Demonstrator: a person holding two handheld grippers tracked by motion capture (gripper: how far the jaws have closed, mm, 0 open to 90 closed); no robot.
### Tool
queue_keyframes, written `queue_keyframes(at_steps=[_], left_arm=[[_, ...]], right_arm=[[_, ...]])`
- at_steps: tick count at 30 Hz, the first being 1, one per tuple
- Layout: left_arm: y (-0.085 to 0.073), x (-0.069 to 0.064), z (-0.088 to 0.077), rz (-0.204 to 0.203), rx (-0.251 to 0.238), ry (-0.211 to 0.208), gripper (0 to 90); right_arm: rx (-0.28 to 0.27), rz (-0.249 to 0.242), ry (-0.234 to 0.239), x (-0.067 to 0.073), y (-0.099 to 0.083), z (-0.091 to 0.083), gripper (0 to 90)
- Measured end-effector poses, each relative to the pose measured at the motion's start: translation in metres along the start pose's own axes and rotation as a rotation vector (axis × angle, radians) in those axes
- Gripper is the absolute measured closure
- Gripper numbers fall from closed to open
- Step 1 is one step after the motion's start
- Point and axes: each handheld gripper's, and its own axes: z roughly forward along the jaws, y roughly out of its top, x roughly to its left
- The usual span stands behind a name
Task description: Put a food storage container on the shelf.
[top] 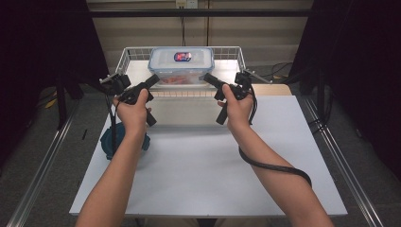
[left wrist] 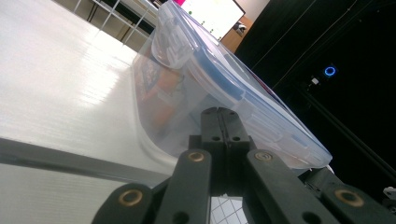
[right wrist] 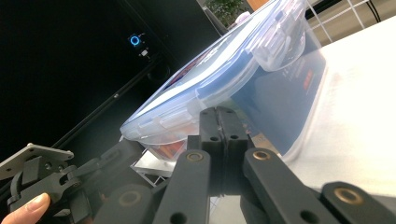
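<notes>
Clear-plastic box (top: 181,66) upright, lengthwise left-right

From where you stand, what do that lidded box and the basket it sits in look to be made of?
The lidded box looks like clear, glossy plastic: its contents show through the walls, and the lid has moulded snap flaps with a blue seal line. The basket looks like thin metal wire with a white or pale coating, judging by its open grid; the coating I can't confirm.
</notes>
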Motion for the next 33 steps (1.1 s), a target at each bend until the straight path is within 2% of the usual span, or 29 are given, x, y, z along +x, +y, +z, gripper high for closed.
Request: queue_keyframes(at_steps=[2, 8, 12, 14, 16, 18, 21, 24, 29, 30, 33], left_arm=[[0.0, 0.001, 0.002, 0.008, 0.005, 0.008, 90.0], [-0.002, 0.001, 0.006, -0.008, 0.017, -0.002, 88.9], [-0.003, 0.0, 0.005, -0.006, 0.02, -0.009, 86.4], [-0.004, -0.003, 0.002, 0.009, 0.013, -0.028, 81.1], [-0.004, -0.006, -0.001, 0.042, 0.023, -0.028, 75.1], [-0.005, -0.009, -0.004, 0.04, 0.022, -0.043, 68.2], [-0.008, -0.012, -0.01, 0.055, 0.033, -0.063, 62.7], [-0.011, -0.014, -0.018, 0.09, 0.034, -0.053, 53.7], [-0.016, -0.011, -0.026, 0.099, 0.038, -0.046, 43.7], [-0.017, -0.01, -0.028, 0.09, 0.039, -0.05, 40.3], [-0.022, -0.009, -0.032, 0.122, 0.06, -0.043, 34.5]], right_arm=[[0.004, -0.002, -0.005, 0.0, 0.001, 0.001, 90.0], [-0.002, 0.004, -0.005, -0.001, 0.001, 0.003, 89.8], [0.0, 0.002, -0.002, 0.0, -0.001, 0.002, 85.6], [0.004, 0.003, 0.01, 0.001, -0.002, 0.0, 81.9], [0.008, -0.002, 0.03, 0.005, -0.004, -0.004, 77.9], [0.011, -0.003, 0.042, 0.009, -0.007, -0.008, 73.7], [0.005, -0.015, 0.052, 0.013, -0.009, -0.013, 67.9], [0.001, -0.012, 0.062, 0.014, -0.012, -0.02, 59.8], [0.014, -0.014, 0.07, 0.011, -0.018, -0.03, 49.6], [0.02, -0.012, 0.071, 0.01, -0.02, -0.033, 47.2], [0.037, -0.01, 0.077, 0.007, -0.027, -0.04, 42.3]])
